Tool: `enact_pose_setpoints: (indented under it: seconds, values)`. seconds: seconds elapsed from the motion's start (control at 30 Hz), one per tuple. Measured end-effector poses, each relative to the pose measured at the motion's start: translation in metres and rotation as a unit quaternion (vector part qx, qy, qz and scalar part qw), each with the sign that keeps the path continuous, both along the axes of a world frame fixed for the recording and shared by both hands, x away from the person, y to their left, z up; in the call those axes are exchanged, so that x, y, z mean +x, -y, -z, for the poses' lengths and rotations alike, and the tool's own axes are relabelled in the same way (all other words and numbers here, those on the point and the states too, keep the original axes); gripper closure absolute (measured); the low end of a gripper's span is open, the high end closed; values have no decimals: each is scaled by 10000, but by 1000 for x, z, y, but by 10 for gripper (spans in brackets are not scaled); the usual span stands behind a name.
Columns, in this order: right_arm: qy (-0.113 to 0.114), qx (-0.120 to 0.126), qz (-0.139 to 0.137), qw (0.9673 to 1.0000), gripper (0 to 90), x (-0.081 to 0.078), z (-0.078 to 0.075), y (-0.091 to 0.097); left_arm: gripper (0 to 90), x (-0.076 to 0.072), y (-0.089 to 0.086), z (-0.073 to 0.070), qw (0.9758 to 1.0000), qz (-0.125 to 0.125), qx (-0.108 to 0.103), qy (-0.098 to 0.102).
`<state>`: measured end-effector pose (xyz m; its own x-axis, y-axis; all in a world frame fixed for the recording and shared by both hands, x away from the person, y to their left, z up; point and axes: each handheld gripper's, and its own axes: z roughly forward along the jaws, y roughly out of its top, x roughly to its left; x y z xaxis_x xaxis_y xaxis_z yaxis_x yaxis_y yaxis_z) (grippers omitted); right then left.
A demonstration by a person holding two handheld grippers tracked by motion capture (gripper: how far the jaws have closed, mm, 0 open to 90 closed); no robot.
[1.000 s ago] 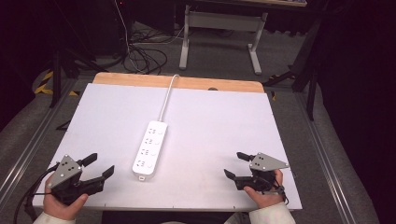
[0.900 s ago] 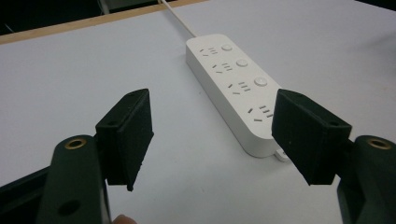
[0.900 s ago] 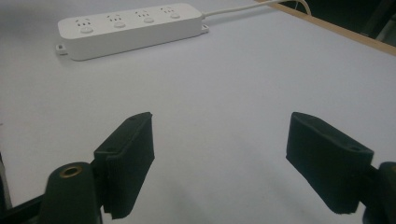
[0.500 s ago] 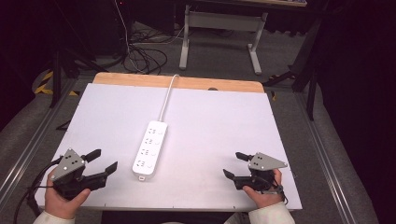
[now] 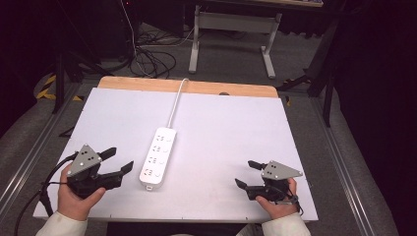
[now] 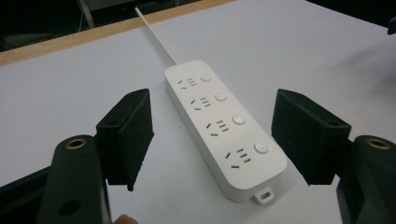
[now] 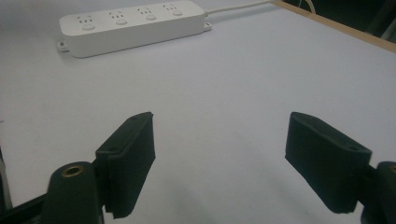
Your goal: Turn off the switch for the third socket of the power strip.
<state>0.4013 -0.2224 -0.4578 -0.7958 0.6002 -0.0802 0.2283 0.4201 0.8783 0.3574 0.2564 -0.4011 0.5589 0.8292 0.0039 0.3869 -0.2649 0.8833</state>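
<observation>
A white power strip (image 5: 158, 159) lies flat on the white surface (image 5: 236, 132), a little left of centre and nearer the person's side, with its cord (image 5: 175, 101) running away over the far wooden edge. Laid lengthwise like that, socket face up, it offers its narrow sides to whichever tool comes at it from the near edge.

The left hand-held gripper (image 5: 119, 160) is the one close to it. It hangs just beside the strip's near end with its jaws spread and aimed that way, nothing between them and no contact; my guess is the person is lining up to take the strip across its width. The right hand-held gripper (image 5: 249, 173) sits well apart near the right corner, also released and empty, probably kept back until it is wanted.

From above you get the layout: both hands, the gap to the strip, and the cord's path off the surface. The left gripper view adds what that misses: four sockets, each with its own round button (image 6: 239, 119), and a small mounting tab (image 6: 264, 195) at the near end, with the strip framed between the two black pads. The right gripper view shows the strip (image 7: 133, 25) far off, side on, revealing a tab at each end and bare surface under its own open jaws.
</observation>
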Motion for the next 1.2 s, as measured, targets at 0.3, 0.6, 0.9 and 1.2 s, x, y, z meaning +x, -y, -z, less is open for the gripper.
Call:
enact_pose_setpoints:
  seconds: [0.3,0.6,0.9,1.2]
  values:
    - [5,7,-9,10000,242,0,0,0,297,11,13,-3,9999,113,41,-28]
    - [18,16,-23,10000,242,0,0,0,301,23,26,-3,9998,197,56,-75]
    - [14,25,-37,10000,242,0,1,1,301,33,42,0,9995,257,59,-154]
    - [15,22,-50,10000,242,0,1,1,303,43,50,3,9992,302,134,-220]
